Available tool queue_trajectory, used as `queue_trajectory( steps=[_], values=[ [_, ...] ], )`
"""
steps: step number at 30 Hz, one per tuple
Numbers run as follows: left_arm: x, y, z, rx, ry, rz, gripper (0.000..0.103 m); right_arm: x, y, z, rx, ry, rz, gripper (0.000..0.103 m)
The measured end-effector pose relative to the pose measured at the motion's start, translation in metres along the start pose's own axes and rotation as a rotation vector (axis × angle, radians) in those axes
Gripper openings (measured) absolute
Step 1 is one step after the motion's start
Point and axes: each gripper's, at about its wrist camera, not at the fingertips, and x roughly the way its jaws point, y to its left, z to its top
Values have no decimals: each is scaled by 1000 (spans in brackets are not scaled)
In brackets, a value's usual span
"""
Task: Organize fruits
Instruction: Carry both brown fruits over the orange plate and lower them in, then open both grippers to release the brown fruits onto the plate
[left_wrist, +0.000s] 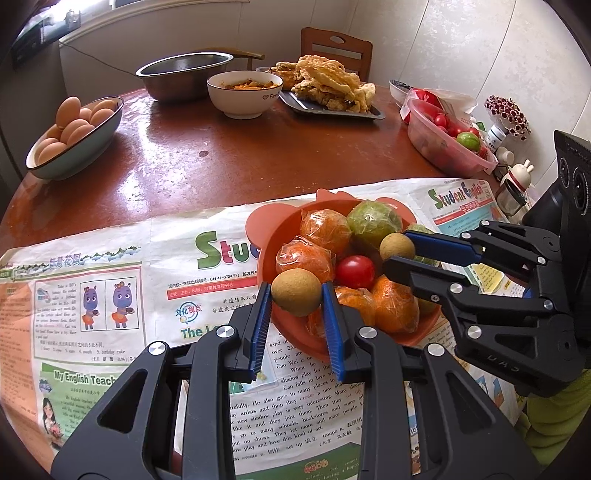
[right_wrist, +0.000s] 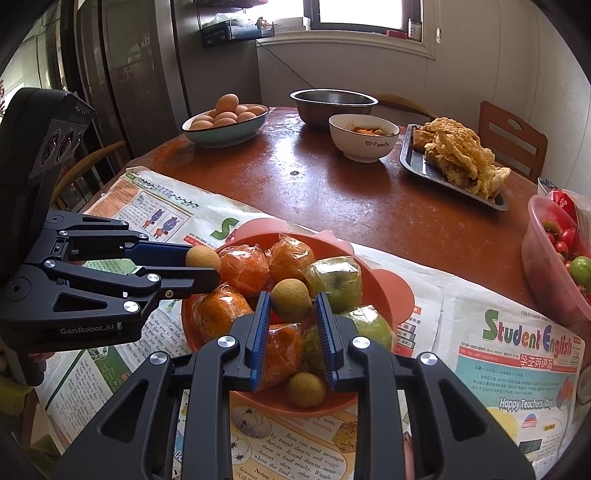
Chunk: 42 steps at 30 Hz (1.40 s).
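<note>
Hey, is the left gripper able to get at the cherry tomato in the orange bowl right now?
Probably not yet: the left gripper is shut on a longan, though the cherry tomato lies uncovered just beyond.

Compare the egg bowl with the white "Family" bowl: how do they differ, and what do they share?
The egg bowl is wide, shallow and dark-rimmed; the Family bowl is rounder, deeper and plain white with lettering. The egg bowl is heaped above its rim with brown eggs; the Family bowl holds orange food below its rim. Both sit upright on the table.
</note>
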Motion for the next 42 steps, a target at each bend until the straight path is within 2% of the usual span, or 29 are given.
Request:
queue_trajectory(
  steps=[9, 16, 26, 36, 42],
  values=[
    [0, 1, 0, -5, 0, -2, 20, 2, -1, -2, 3, 6, -12, 26],
    [1, 1, -1, -6, 0, -4, 20, -4, -1, -2, 4, -4, -18, 34],
    [1, 2, -1, -14, -1, -5, 20, -16, -6, -5, 18, -20, -40, 37],
    [-5, 2, 0, -20, -11, 10, 20, -26, -11, -4, 45, -41, -64, 51],
    [-16, -1, 0, -25, -32, 27, 27, -37, -12, -6, 55, -61, -85, 64]
  ],
)
